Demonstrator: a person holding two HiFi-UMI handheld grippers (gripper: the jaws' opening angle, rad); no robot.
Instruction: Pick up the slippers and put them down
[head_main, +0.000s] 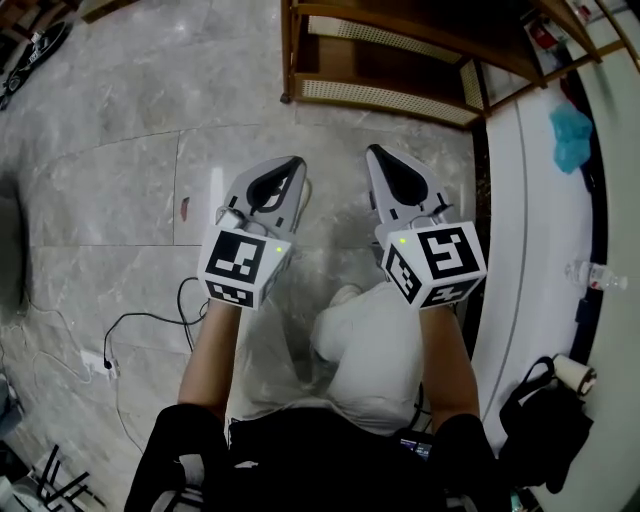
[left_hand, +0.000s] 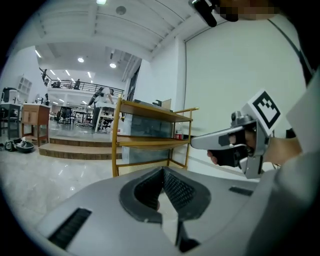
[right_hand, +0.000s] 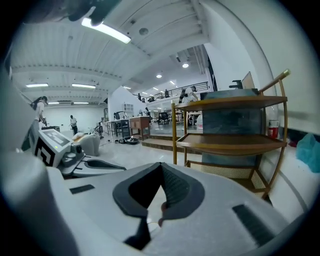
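Left gripper (head_main: 297, 161), right gripper (head_main: 373, 151): jaws together, both empty, held level above the floor (head_main: 100, 180). No slippers in view, so no pick is under way. The next move calls for locating them.

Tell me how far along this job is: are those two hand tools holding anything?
Nothing is in hand: the left gripper and the right gripper are both shut and empty, held above the floor in front of the wooden shelf. No slippers show in any view, so whether they were already set down or are not yet picked up cannot be told.
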